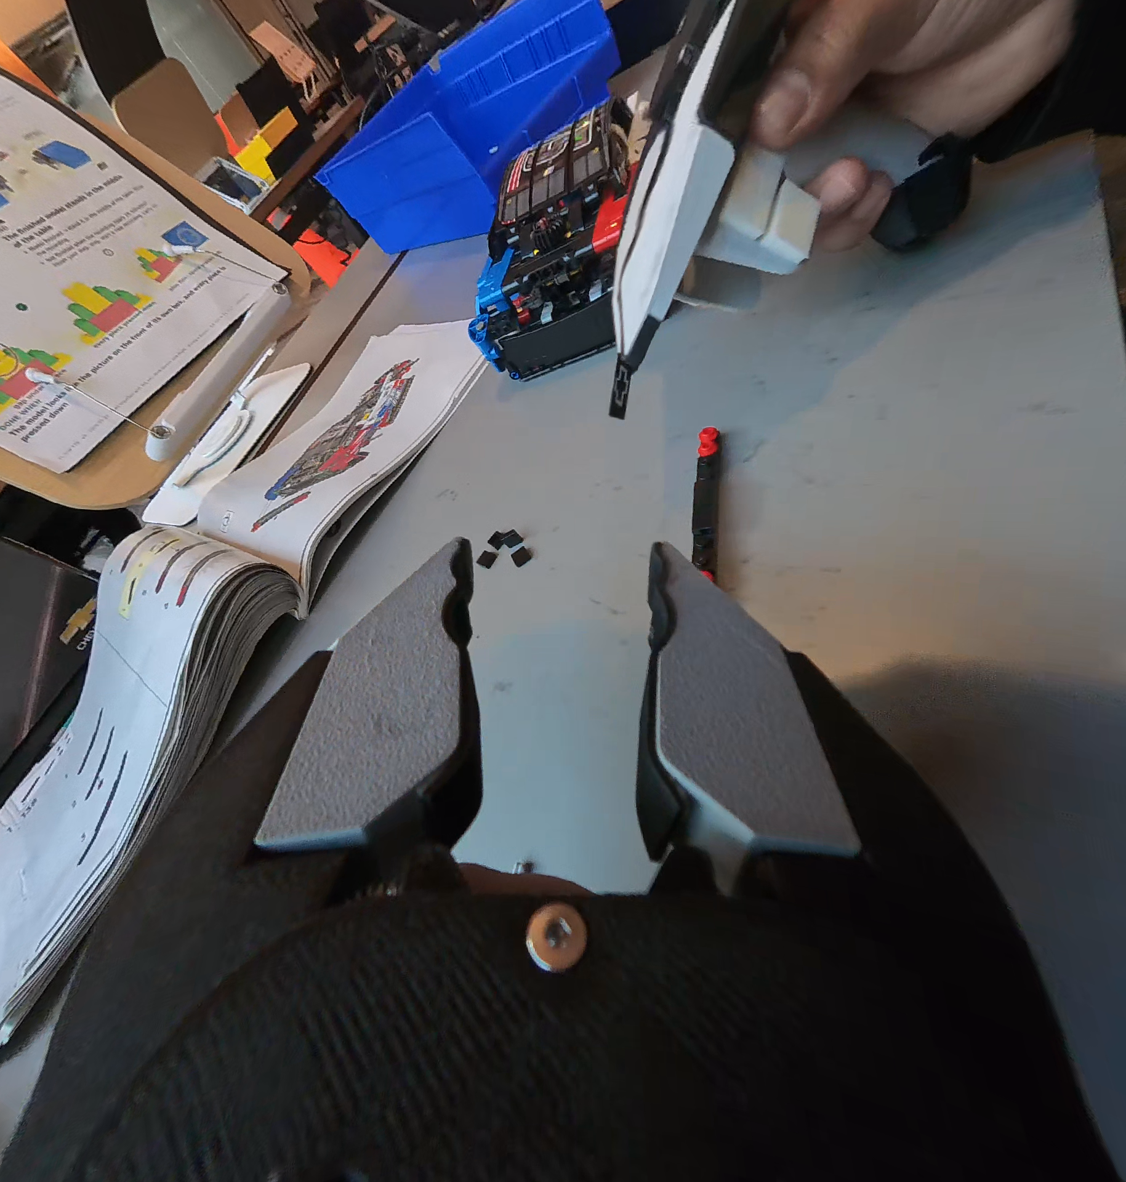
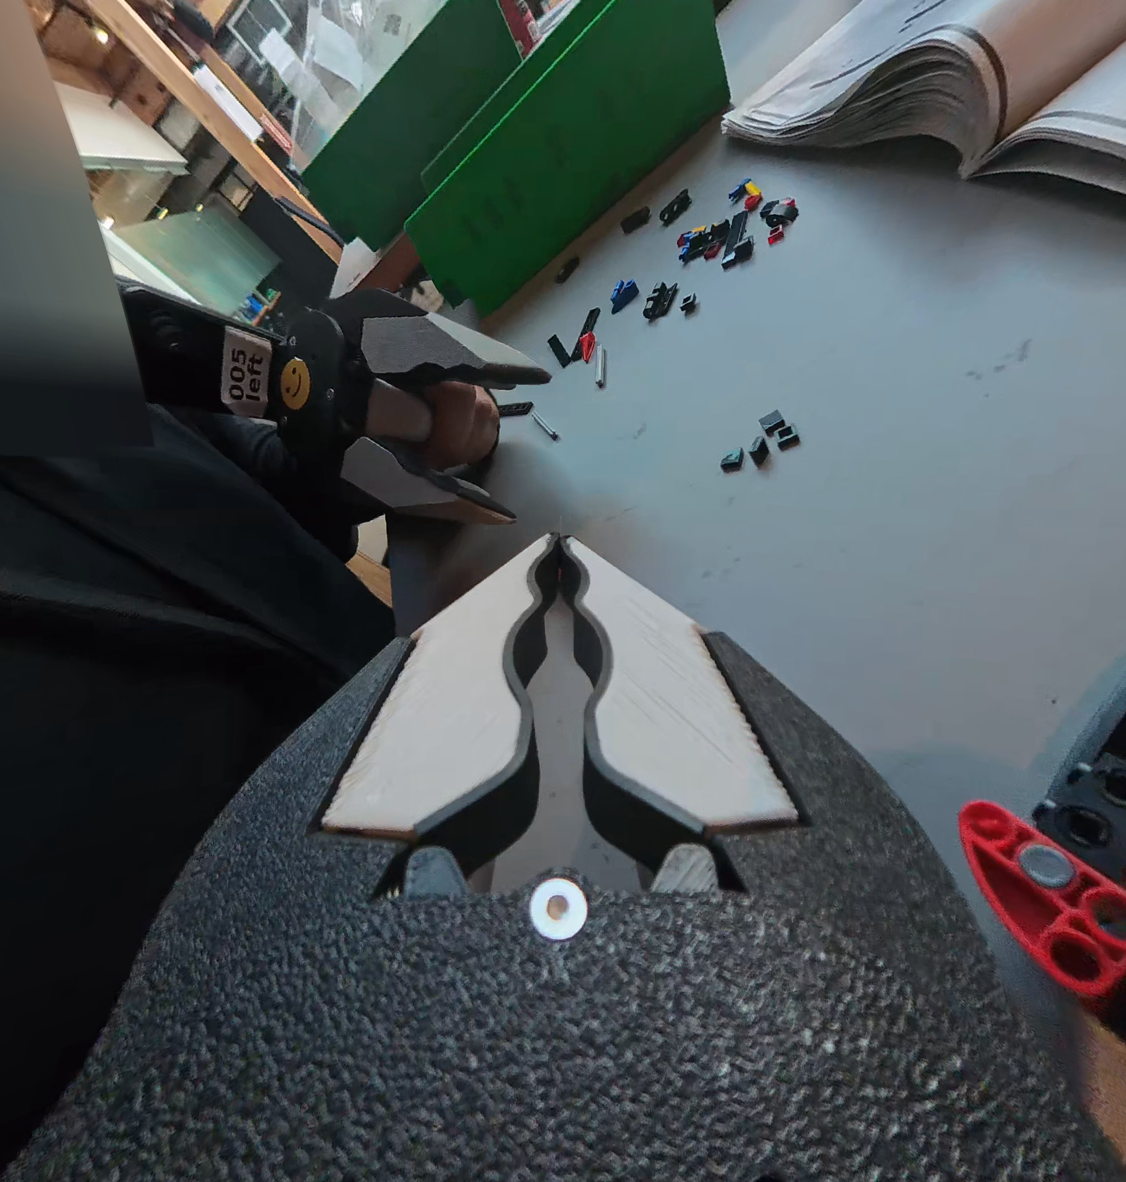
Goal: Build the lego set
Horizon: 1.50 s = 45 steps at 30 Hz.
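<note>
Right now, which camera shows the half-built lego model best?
The left wrist view: the black, red and blue lego model sits whole near the blue bin. The right wrist view catches only a red and black corner.

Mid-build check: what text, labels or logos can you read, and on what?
Writing is not copied out; it stands on:
Instruction sheet, wooden stand: printed lines.
Open manual: marks too small.
White label, left claw: short print.
Black box: partial logo.
Black strip, right claw: emblem outline only.
</note>
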### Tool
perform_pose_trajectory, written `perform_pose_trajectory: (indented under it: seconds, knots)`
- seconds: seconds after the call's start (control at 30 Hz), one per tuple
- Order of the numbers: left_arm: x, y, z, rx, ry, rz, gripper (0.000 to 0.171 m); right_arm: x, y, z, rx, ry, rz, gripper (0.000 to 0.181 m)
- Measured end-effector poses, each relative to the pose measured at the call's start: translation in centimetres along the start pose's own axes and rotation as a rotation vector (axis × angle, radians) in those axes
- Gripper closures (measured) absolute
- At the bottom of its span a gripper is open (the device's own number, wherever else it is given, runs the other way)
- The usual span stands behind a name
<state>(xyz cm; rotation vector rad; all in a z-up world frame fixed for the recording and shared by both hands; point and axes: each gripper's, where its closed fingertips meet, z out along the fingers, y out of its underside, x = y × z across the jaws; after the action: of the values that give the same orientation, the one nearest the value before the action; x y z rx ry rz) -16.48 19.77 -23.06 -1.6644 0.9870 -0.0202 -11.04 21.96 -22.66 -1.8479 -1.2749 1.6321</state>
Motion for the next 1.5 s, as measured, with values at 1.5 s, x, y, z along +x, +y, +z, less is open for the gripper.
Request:
perform_pose_trajectory:
  seconds: [1.5]
  knots:
    - [3.9, 1.2, 2.1, -0.161, 0.384, -0.196, 0.137, 0.3, 4.0, 2.0, -0.164, -0.019, 0.344, 0.181]
